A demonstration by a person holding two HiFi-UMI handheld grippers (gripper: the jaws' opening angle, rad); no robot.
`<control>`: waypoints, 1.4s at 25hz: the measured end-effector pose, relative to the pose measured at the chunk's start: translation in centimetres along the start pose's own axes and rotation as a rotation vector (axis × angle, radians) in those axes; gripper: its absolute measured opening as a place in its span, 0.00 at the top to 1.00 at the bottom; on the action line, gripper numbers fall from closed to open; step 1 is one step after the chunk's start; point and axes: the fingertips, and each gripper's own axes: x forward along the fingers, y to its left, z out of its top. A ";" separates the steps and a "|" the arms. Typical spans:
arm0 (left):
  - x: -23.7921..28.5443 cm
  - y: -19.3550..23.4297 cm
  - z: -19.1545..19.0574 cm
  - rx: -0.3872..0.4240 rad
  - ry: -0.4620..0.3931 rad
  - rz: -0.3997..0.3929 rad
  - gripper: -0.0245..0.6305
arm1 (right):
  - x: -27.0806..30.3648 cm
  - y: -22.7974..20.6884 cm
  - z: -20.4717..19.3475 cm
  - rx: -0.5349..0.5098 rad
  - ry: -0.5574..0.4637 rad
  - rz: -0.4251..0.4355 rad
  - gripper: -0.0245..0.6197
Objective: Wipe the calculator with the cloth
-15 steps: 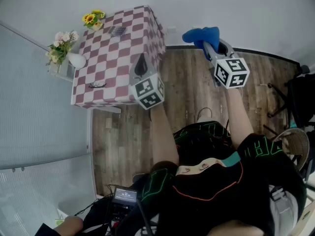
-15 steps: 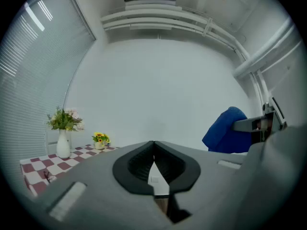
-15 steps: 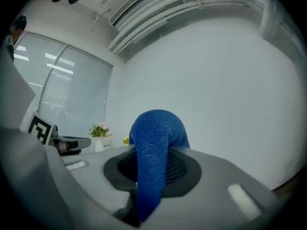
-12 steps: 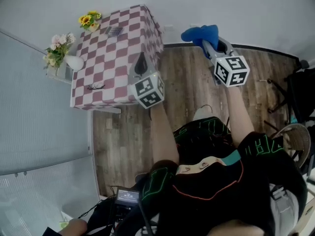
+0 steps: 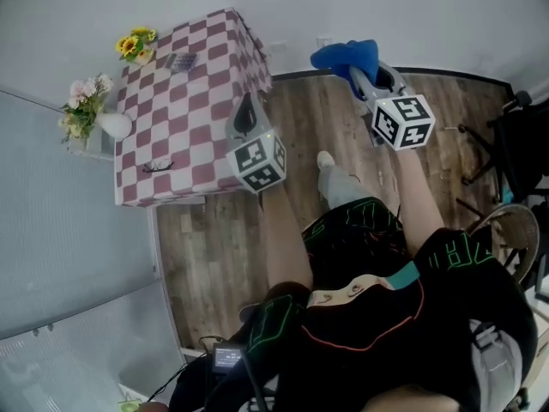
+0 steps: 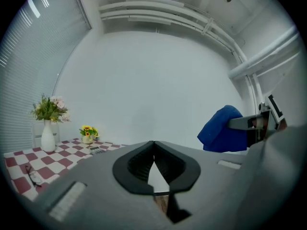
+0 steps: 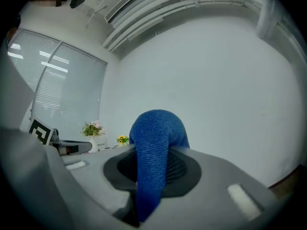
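Note:
The calculator is a small dark slab at the far side of the pink-and-white checkered table; in the left gripper view the calculator is tiny, beside the yellow flowers. My left gripper hovers over the table's right edge, well short of the calculator, jaws shut with nothing in them. My right gripper is out over the wooden floor to the right of the table, shut on the blue cloth. The cloth drapes over the right gripper and hides its tips.
Yellow flowers, a white vase of pink flowers and a pair of glasses also sit on the table. A wicker chair and a dark stand are to the right. The white wall runs behind the table.
The table has slid left and up in the head view and a foot has stepped forward onto the floor. Both grippers keep their pose; the cloth stays held.

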 end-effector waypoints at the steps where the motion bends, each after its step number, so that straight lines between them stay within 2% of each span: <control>1: 0.4 0.3 -0.2 -0.004 0.001 0.005 0.95 | 0.5 -0.2 -0.3 0.003 0.005 -0.001 0.84; 7: 3.6 2.7 -2.3 -0.039 0.037 0.041 0.95 | 4.7 -1.2 -1.8 0.014 0.045 0.009 0.84; 11: 6.4 3.5 -3.3 -0.034 0.066 0.039 0.95 | 8.0 -2.2 -2.4 0.033 0.061 0.013 0.84; 21: 16.1 7.9 -6.8 0.004 0.208 0.035 0.95 | 19.8 -4.1 -6.1 0.141 0.123 0.019 0.84; 25: 21.3 8.5 -7.3 0.001 0.240 0.023 0.95 | 24.2 -6.0 -7.0 0.144 0.155 0.017 0.84; 30: 27.4 8.1 -7.5 0.014 0.266 -0.026 0.95 | 28.2 -10.0 -7.0 0.169 0.157 -0.040 0.84; 35: 32.0 8.5 -6.2 0.016 0.253 -0.022 0.95 | 32.0 -12.5 -6.3 0.179 0.148 -0.047 0.84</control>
